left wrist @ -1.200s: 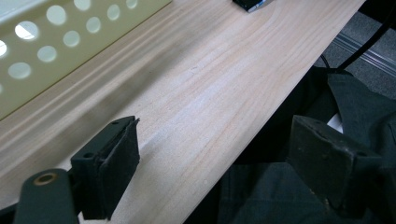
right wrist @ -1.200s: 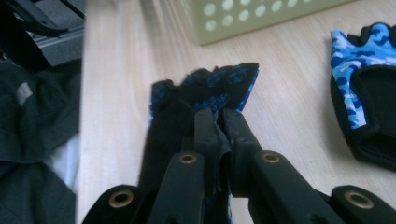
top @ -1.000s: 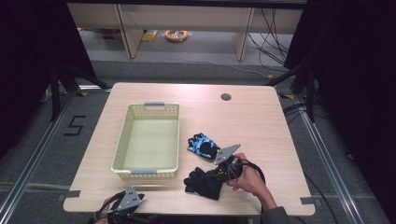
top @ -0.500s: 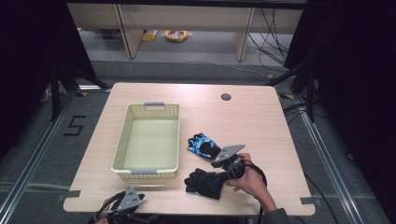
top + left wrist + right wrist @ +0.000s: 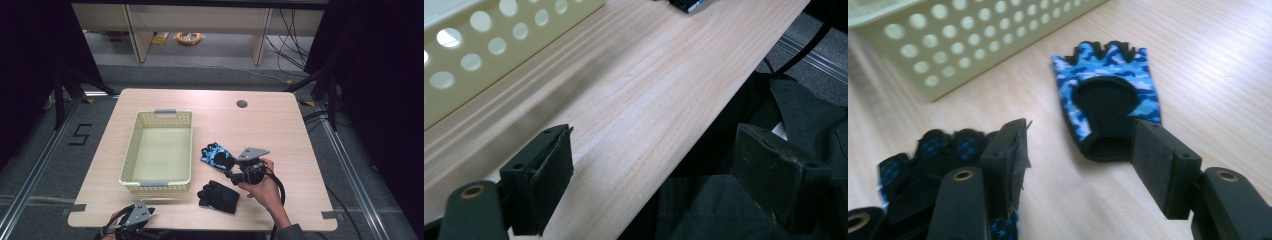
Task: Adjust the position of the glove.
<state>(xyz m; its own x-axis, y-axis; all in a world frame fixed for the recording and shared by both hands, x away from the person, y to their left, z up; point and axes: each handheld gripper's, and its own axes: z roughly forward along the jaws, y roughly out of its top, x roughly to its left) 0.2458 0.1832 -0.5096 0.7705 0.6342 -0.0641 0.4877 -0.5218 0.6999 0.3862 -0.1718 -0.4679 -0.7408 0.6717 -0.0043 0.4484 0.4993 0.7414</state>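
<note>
A blue camouflage fingerless glove point(image 5: 217, 155) point(image 5: 1108, 95) lies flat on the table, right of the basket. A black glove with blue dots point(image 5: 218, 196) point(image 5: 923, 160) lies nearer the front edge. My right gripper point(image 5: 230, 172) point(image 5: 1083, 150) sits low between the two gloves and points at the blue glove's cuff. Its jaws have just been opening and stand apart, with the cuff's edge just ahead of them and nothing pressed between the pads. My left gripper point(image 5: 136, 222) point(image 5: 659, 170) hangs open over the table's front edge, holding nothing.
A pale yellow perforated basket point(image 5: 131, 150) point(image 5: 973, 35) point(image 5: 499, 50) with nothing in it stands left of the gloves. The wooden table point(image 5: 260, 125) has a round cable hole point(image 5: 242, 104) at the back right. Dark cloth point(image 5: 804, 115) lies below the front edge.
The right gripper has edged slightly to the right and away from the black glove, its jaws now apart. Both gloves and the left gripper have stayed in place.
</note>
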